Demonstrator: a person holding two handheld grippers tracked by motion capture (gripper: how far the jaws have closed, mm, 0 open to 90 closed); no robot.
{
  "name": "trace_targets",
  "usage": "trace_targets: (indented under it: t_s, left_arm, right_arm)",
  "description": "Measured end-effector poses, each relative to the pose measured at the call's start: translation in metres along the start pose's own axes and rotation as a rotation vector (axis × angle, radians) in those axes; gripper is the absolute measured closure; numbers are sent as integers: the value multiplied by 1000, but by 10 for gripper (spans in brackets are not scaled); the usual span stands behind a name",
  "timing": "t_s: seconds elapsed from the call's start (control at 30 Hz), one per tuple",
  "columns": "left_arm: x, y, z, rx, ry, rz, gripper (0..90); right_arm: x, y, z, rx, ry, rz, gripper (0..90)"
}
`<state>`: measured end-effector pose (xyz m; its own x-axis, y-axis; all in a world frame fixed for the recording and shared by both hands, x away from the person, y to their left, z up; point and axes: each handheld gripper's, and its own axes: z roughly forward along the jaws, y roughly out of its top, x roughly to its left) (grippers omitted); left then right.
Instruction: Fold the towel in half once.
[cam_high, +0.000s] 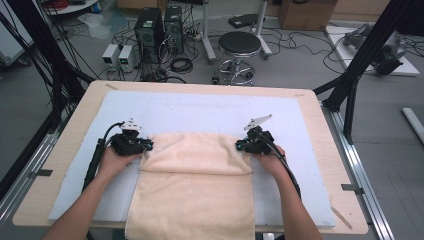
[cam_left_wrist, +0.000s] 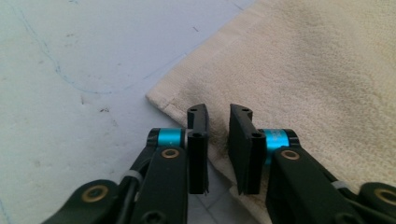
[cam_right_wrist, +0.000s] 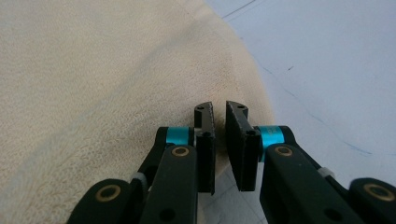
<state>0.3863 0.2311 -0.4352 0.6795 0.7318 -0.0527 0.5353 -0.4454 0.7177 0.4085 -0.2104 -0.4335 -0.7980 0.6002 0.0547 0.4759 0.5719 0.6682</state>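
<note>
A cream towel (cam_high: 195, 185) lies on the pale mat (cam_high: 200, 112), its far part folded back over itself, its near end hanging over the table's front edge. My left gripper (cam_high: 149, 145) sits at the left edge of the folded part. In the left gripper view the jaws (cam_left_wrist: 218, 126) stand narrow, pinched on the towel (cam_left_wrist: 303, 70) close to its hemmed corner. My right gripper (cam_high: 239, 145) sits at the fold's right edge. Its jaws (cam_right_wrist: 219, 121) stand equally narrow, with the rounded edge of the towel (cam_right_wrist: 93, 70) caught between them. Both grippers lie low on the mat.
The mat covers most of the wooden table (cam_high: 75, 125). Beyond the far edge stand a black stool (cam_high: 239, 47), computer towers (cam_high: 150, 27) and loose cables on the floor. Black frame posts (cam_high: 365, 50) rise at both sides.
</note>
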Motion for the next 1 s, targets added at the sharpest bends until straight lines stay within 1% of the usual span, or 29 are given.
trace_targets:
  t_s: [0.1,0.17,0.2,0.27,0.3,0.33,0.43,0.5,0.63,0.73,0.77,0.87,0.97,1.0]
  left_arm:
    - [-1,1,-1,3,11,14,839]
    - [-1,1,-3,1,8,13,847]
    - [-1,1,-4,-7,13,6,849]
    - [1,2,-8,-17,11,6,851]
    - [1,2,-10,-24,10,-1,852]
    - [1,2,-12,-26,5,1,852]
    - [0,3,-20,-52,-5,-10,852]
    - [-1,4,-25,-61,-15,-8,852]
    - [-8,6,-35,-77,-24,13,852]
    - [-15,7,-45,-91,-31,41,852]
    - [-18,7,-49,-101,-34,44,852]
    - [-26,6,-60,-114,-46,67,852]
    - [-34,3,-69,-125,-63,88,852]
    - [-37,1,-72,-120,-69,102,853]
  right_arm:
    - [-1,0,-1,-8,11,9,844]
    - [0,0,-3,-12,17,6,848]
    - [0,0,-4,-12,17,4,849]
    - [1,1,-7,-25,26,11,850]
    - [1,1,-9,-32,28,10,850]
    - [1,1,-12,-40,25,4,850]
    - [3,2,-19,-60,36,4,851]
    - [5,2,-24,-66,39,-2,852]
    - [12,4,-36,-88,44,-18,852]
    - [19,5,-46,-97,47,-37,852]
    - [22,5,-50,-93,44,-40,852]
    - [31,5,-61,-108,44,-68,852]
    - [42,5,-72,-123,49,-82,853]
    - [48,4,-77,-127,49,-102,852]
